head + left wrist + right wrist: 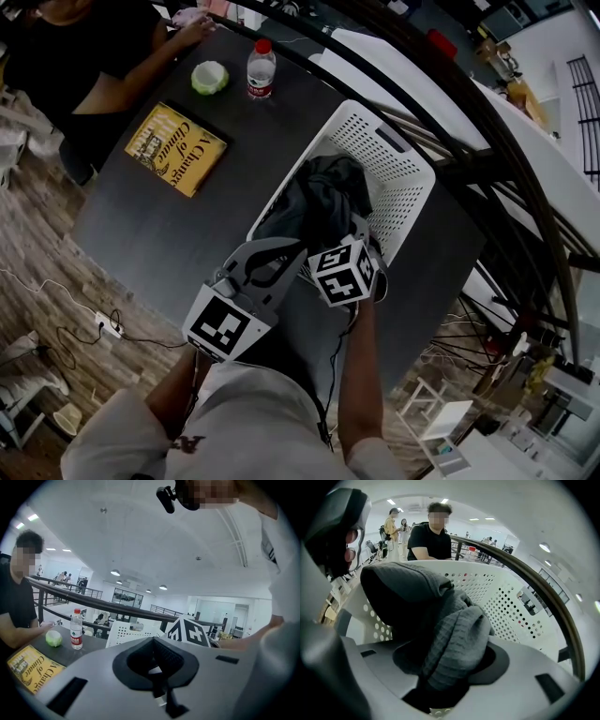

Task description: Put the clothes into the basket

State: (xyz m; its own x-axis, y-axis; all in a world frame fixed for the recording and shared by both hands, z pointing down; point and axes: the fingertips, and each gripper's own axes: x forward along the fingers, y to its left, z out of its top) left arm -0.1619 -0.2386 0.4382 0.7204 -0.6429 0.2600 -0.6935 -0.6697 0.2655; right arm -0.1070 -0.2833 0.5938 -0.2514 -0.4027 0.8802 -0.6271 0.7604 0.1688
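Note:
A white perforated basket [398,164] stands on the dark table [159,234], with a heap of dark grey clothes [319,202] inside it. My right gripper [364,236] points steeply down over the basket's near end, just above the heap. In the right gripper view a fold of ribbed grey cloth [457,632] bulges between the parted jaws of the right gripper [450,670], with the basket wall [511,604] behind. My left gripper [296,249] hovers beside the basket's near left corner, jaws together and empty. The left gripper [155,644] view shows the basket's rim [126,632] ahead.
A yellow book [176,148], a green round thing [210,77] and a water bottle [261,70] lie on the table's far part. A person in black [84,56] sits at the far left. A dark railing [487,150] runs close behind the basket.

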